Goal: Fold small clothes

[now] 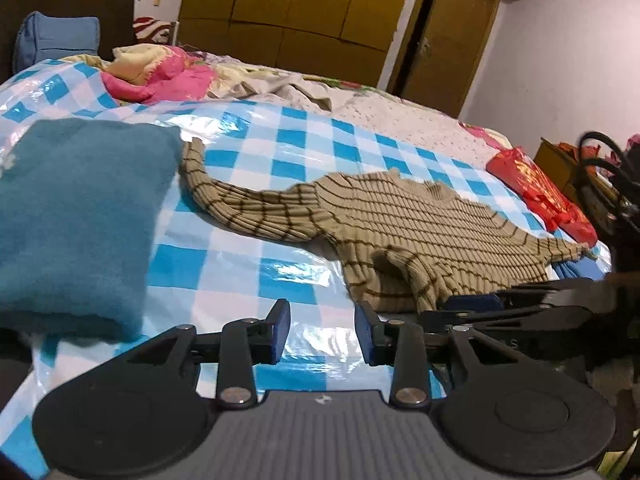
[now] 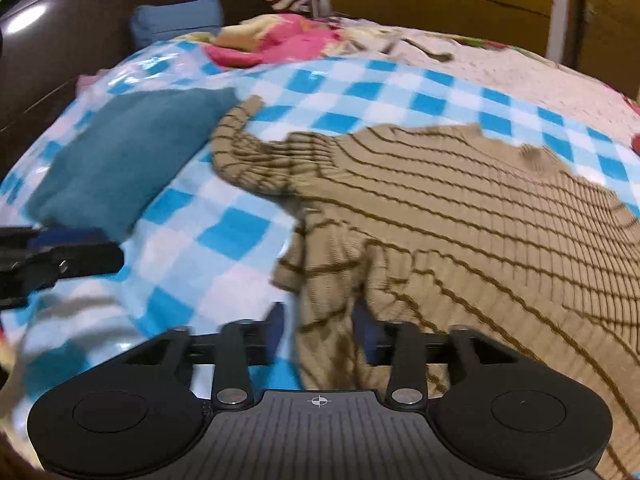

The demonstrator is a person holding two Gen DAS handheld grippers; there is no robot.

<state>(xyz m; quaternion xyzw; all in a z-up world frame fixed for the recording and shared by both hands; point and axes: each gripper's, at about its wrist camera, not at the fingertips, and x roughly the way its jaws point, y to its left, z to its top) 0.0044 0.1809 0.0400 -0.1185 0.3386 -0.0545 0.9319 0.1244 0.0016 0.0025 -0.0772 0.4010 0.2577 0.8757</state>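
A tan sweater with dark stripes (image 1: 420, 224) lies spread on the blue-and-white checked sheet (image 1: 256, 160), one sleeve reaching toward a folded teal garment (image 1: 76, 216) at the left. My left gripper (image 1: 322, 332) is open and empty, just short of the sweater's near edge. My right gripper (image 2: 320, 336) has sweater fabric (image 2: 460, 216) bunched between its jaws at the hem; the view is blurred, and the jaws stand apart around the cloth. The right gripper also shows in the left wrist view (image 1: 480, 304), at the sweater's edge. The teal garment shows in the right wrist view (image 2: 132, 156) too.
A pink and yellow blanket (image 1: 160, 72) is heaped at the far side of the bed. A red bag (image 1: 544, 196) lies at the right edge. A blue pillow (image 1: 56, 40) leans on the dark headboard. Brown wardrobes (image 1: 304, 12) stand behind.
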